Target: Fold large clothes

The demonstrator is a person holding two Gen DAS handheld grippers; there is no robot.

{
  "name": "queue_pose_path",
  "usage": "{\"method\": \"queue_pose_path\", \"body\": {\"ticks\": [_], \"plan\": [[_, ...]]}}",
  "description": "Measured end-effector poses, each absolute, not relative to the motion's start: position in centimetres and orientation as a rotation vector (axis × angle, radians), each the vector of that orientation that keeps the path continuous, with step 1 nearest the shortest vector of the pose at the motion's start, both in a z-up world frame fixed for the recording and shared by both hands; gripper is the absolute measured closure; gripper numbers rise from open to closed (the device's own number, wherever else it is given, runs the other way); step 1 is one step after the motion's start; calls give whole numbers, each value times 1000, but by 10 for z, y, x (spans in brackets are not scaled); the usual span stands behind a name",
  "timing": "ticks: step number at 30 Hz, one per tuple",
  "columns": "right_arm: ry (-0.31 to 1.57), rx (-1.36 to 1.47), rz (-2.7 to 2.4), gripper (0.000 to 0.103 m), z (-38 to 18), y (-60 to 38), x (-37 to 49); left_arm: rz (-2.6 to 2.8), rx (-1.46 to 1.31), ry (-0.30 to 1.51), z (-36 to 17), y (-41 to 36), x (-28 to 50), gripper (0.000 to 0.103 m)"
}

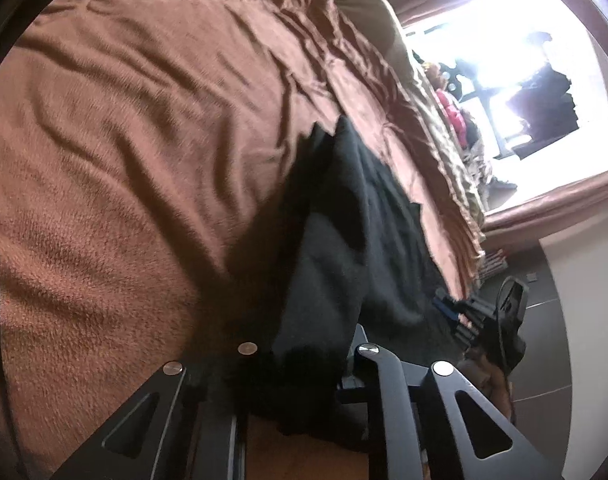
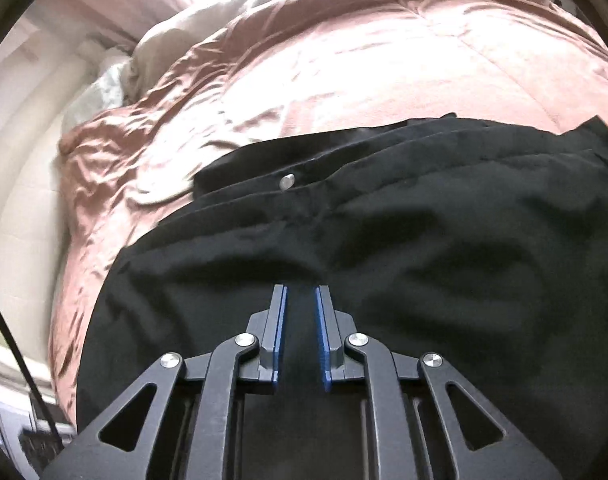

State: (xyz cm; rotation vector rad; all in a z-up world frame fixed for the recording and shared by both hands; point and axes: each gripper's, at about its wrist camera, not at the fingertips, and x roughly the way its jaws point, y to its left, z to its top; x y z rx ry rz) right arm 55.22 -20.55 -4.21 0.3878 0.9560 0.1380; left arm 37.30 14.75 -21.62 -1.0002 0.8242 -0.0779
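Note:
A black garment (image 2: 384, 220) with a silver button (image 2: 287, 181) lies spread on a brown bed cover (image 2: 344, 60). My right gripper (image 2: 301, 292) hovers over its near part, blue-padded fingers (image 2: 280, 320) a little apart with only cloth behind the gap. In the left wrist view the same black garment (image 1: 344, 240) hangs in a bunched fold from my left gripper (image 1: 304, 360), whose fingertips are buried in the fabric. The other gripper (image 1: 500, 320) shows at the bed's edge on the right.
The brown bed cover (image 1: 143, 140) fills the left wrist view. A beige pillow (image 2: 175, 44) lies at the bed's head by the wall. A bright window (image 1: 504, 60) and dark tiled floor (image 1: 544, 320) are beyond the bed edge.

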Motion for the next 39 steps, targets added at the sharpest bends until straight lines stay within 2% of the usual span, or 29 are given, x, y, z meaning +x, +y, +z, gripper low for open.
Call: {"method": "queue_pose_path", "body": {"ticks": [7,14,23,39], "plan": [[937,384,187,92,-20,-212,495,-159,-996,745,-179,138,373,89],[907,408,228,92,-30,-227,418,-253,-951,686,-137,119,379,90],[842,384,173,92,-37,-235,359,-337,-894,658,-101,87,389,91],[977,435,212,92,-84,-229,370,-473,-783,653,-48,4,406,92]]}}
